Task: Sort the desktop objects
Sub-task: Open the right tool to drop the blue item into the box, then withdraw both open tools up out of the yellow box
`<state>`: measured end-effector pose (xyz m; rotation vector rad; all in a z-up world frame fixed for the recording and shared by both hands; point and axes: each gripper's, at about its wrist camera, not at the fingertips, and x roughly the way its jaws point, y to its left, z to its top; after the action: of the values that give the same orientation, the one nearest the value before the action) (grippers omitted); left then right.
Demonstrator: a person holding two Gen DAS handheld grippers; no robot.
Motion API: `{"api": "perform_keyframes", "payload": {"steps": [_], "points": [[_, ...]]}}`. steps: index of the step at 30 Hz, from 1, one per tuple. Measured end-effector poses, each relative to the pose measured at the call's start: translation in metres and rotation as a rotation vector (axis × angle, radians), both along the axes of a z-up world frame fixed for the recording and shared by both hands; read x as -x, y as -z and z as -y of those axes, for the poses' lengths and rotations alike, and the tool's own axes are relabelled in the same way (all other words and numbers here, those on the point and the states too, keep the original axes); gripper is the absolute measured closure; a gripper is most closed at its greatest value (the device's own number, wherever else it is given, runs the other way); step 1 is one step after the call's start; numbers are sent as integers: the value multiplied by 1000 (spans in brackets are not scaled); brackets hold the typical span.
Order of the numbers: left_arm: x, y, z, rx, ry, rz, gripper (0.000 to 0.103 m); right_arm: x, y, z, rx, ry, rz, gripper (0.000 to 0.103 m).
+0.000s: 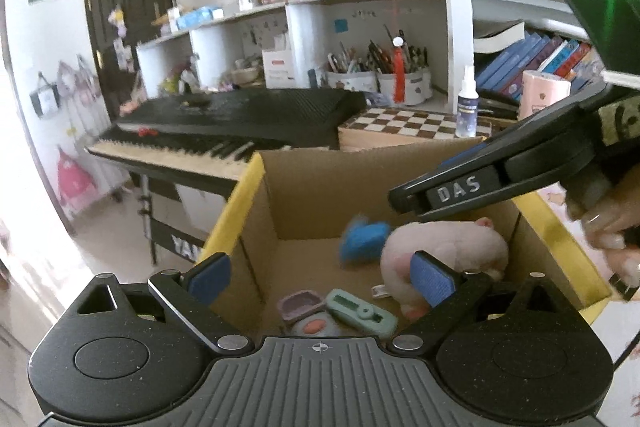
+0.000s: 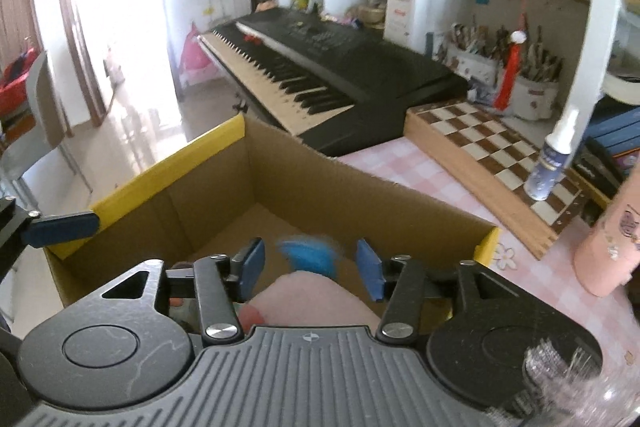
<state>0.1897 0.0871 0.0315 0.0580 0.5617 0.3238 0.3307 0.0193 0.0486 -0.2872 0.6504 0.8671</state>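
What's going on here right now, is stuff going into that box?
A person is sorting desk items into a cardboard box with a handheld tool in each hand. The right tool hangs over the box, open, with a blurred blue fuzzy item between and below its pads, apparently dropping in. The left tool is open and empty at the box's near edge. Already inside are a pink plush toy, a green case and a small purple tray.

Brown cardboard box (image 2: 360,187) — yellow-edged flaps; blue fuzzy object (image 2: 310,257), pink plush (image 1: 440,251)
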Motion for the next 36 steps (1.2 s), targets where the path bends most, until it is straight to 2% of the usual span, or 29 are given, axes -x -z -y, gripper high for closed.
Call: {"api": "perform_keyframes", "payload": {"steps": [2,10,18,23,26,36], "points": [[5,-3,1,-17,-5,7,5,5,-4,4,-11,23,14,52],[29,-13,-9,55,-28,57,5,32,-26,30,-90,139,79,49],[51,-18,-9,66,-4,94,5,66,-35,50,-95,213,114,49],[64,-20,-10,77,5,110,5,87,-35,66,-107,293,130,48],[72,-19,-13,80,-22,107,5,101,-33,77,-105,352,144,48],[113,-14,-16,104,-22,97,5,158,-17,100,-112,463,111,48]]}}
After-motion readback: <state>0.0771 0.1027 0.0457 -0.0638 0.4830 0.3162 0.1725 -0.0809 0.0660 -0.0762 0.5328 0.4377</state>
